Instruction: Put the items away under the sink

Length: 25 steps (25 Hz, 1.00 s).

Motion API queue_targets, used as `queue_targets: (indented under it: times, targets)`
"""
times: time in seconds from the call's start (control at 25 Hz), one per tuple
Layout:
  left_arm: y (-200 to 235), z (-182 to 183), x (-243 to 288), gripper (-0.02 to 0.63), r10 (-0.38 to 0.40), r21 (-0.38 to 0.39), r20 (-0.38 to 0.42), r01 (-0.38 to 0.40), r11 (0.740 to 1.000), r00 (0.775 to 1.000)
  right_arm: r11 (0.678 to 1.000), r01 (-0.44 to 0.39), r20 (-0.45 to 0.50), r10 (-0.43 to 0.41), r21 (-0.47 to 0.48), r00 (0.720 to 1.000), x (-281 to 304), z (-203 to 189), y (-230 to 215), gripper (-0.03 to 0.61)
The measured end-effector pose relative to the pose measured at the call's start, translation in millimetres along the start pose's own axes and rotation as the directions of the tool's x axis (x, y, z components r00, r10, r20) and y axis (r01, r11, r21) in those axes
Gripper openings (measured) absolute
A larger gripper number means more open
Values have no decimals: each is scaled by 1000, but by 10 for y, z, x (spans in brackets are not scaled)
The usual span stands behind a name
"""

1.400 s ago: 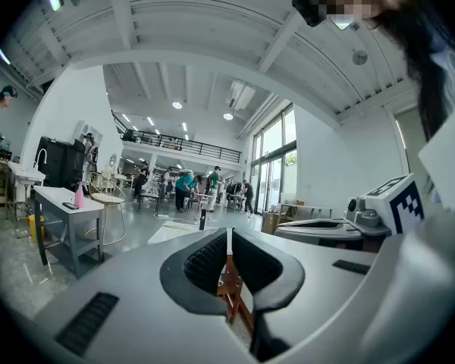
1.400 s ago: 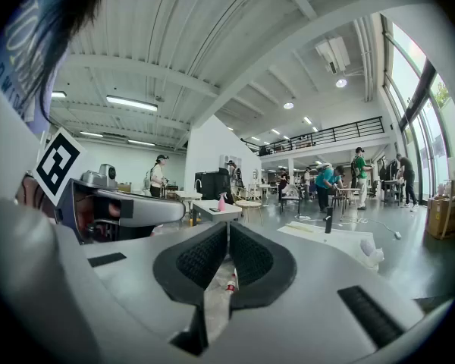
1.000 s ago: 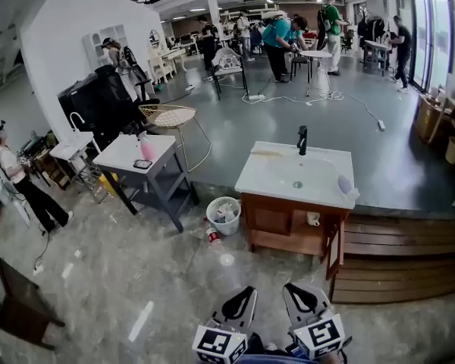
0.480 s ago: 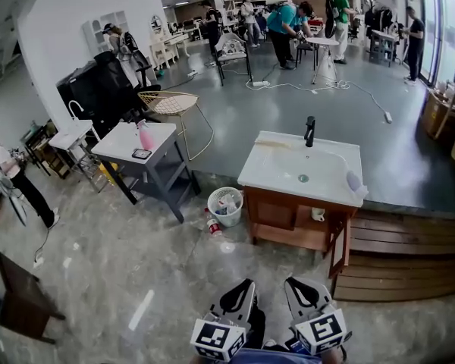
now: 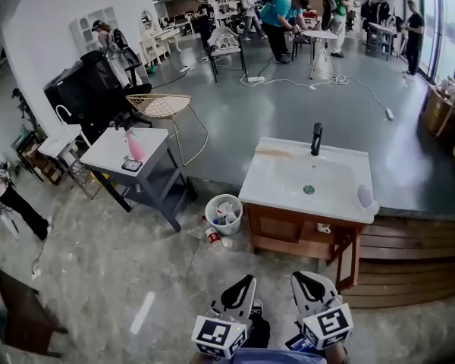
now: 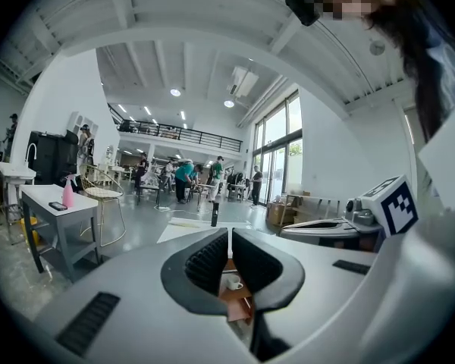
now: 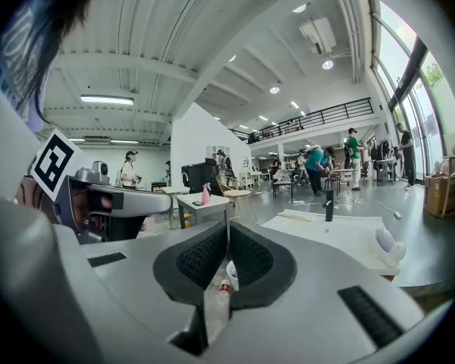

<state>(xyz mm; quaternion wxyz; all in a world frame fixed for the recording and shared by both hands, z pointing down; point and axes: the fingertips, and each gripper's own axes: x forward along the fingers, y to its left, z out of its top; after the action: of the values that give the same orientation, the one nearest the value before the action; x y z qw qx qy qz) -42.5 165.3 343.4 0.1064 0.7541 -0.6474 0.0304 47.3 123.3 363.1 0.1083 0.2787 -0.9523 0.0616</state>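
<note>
Both claws sit low at the 6 o'clock edge of the head view, side by side and pointing toward the sink. The left claw (image 5: 250,279) is clenched, and its own view shows the ribbed pads meeting at the tip with nothing gripped between them. The right claw (image 5: 296,276) is clenched and empty too, its pads pressed together.

The sink (image 5: 288,180) stands ahead at about 1 o'clock from the claws. It is a white basin on a wooden cabinet (image 5: 280,230) with a black faucet (image 5: 316,139) at the far rim. A pale rounded bottle (image 5: 365,196) lies on the basin's 3 o'clock edge. A white mug (image 5: 323,227) rests on the open shelf under the basin.

At the cabinet's 9 o'clock side a white basket (image 5: 214,224) sits on the floor, and a red-capped bottle (image 5: 212,236) lies just beside it at 6 o'clock.

Further off, at 10 o'clock from the sink, a grey desk (image 5: 106,154) carries a pink spray bottle (image 5: 134,146) and a small dark flat device (image 5: 131,164). A wire chair (image 5: 163,106) stands beyond it.
</note>
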Motion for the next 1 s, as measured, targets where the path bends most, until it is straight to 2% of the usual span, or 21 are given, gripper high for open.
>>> queue_targets:
  times: [0.24,0.52,0.76,1.0]
  targets:
    - [563,173,479,18,-12,-2,-9,12,1000,1000,999,33,-2,-33,16,999,637,276,-271,25]
    - [1174,333,1065,18,-44,-6,-17,44,999,999,997,73,-18,-72,17,997,1310,376,-571,25]
    - [1418,375,1361,18,-101,-8,-15,101,995,995,989,149,-24,-148,6,989,1597,493,-771,25]
    - [1534,321,1564,18,-134,-36,-33,133,991,990,982,189,-54,-189,-1,981,1733,485,-895,25]
